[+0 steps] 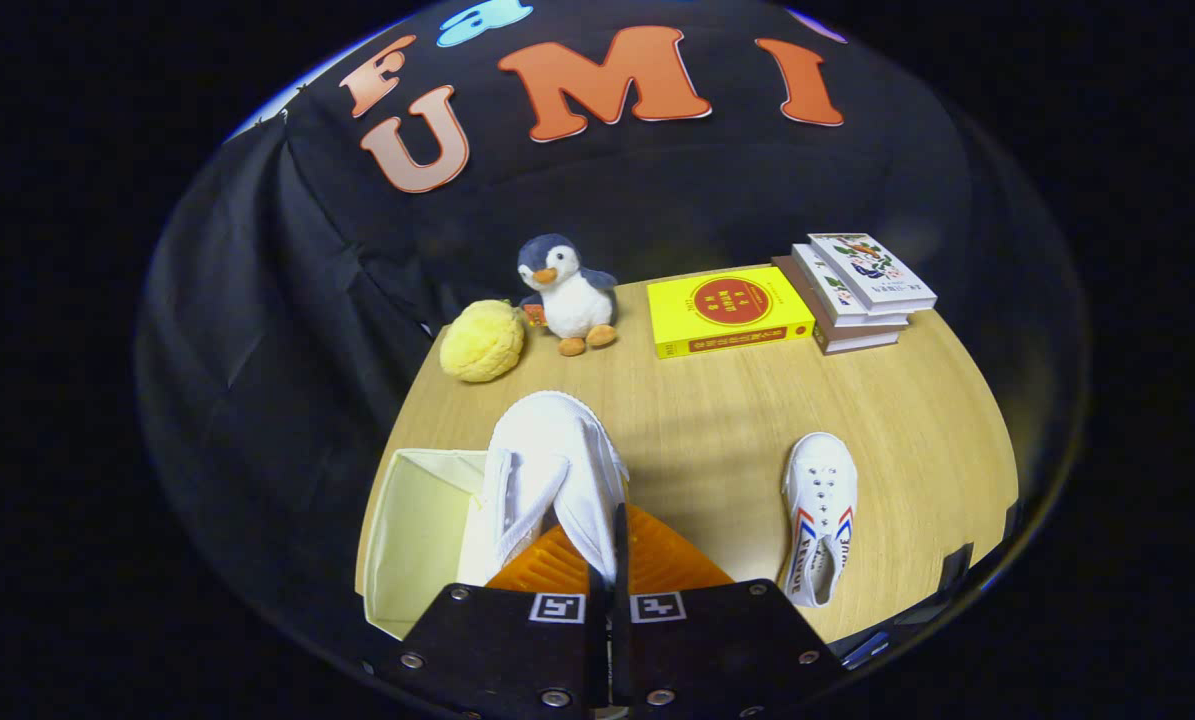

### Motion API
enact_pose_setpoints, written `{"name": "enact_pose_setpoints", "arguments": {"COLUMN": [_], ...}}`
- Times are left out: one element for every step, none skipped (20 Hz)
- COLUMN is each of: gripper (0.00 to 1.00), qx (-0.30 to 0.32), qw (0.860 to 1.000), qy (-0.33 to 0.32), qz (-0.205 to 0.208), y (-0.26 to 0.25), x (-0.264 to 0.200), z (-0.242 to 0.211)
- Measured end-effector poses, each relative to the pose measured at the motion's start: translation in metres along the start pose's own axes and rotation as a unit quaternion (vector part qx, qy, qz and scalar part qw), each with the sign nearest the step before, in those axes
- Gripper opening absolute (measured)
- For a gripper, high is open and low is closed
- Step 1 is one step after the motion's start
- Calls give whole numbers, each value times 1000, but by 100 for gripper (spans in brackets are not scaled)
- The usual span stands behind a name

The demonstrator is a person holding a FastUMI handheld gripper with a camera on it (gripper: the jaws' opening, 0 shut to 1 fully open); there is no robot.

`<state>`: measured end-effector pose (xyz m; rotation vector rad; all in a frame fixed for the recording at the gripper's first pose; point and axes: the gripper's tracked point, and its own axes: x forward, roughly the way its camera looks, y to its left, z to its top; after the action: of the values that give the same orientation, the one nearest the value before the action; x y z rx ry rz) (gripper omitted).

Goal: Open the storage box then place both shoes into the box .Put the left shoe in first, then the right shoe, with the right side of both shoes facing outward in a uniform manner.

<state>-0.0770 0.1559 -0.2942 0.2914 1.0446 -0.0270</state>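
The gripper (607,560) is pinching a white shoe (552,470) tight, low in the middle of the frame, right beside the open box (412,530) at lower left. Moving it slowly over the box seems best. The other shoe (819,515) is lying on the table (717,420), lower right.

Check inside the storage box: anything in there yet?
The storage box is open; its visible pale lining looks bare. The shoe clamped in the gripper covers the box's near side, so that part can't be checked. The other shoe lies on the table.

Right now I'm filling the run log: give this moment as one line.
gripper: shut on white canvas shoe | beside it: open cream fabric storage box | second white shoe: on wooden table
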Motion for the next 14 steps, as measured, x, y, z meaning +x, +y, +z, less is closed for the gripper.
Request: {"name": "enact_pose_setpoints", "arguments": {"gripper": [2, 2, 2, 2, 3, 3, 2, 2, 3, 3, 3, 3, 3, 3], "qx": [-2, -4, -8, -12, -16, -20, -22, -24, -25, -26, -28, -29, -31, -27], "qw": [1000, 1000, 1000, 999, 999, 998, 998, 997, 996, 995, 994, 993, 992, 992], "qy": [7, 13, 20, 28, 37, 44, 54, 63, 75, 87, 101, 111, 120, 127], "qz": [8, 14, 20, 25, 29, 32, 33, 33, 32, 28, 24, 19, 14, 6], "y": [13, 25, 37, 48, 59, 69, 78, 87, 95, 101, 106, 110, 113, 114], "x": [1, 2, 5, 8, 13, 19, 24, 30, 37, 43, 48, 54, 60, 68], "z": [-2, -5, -9, -13, -19, -24, -30, -37, -44, -52, -60, -69, -75, -82]}}
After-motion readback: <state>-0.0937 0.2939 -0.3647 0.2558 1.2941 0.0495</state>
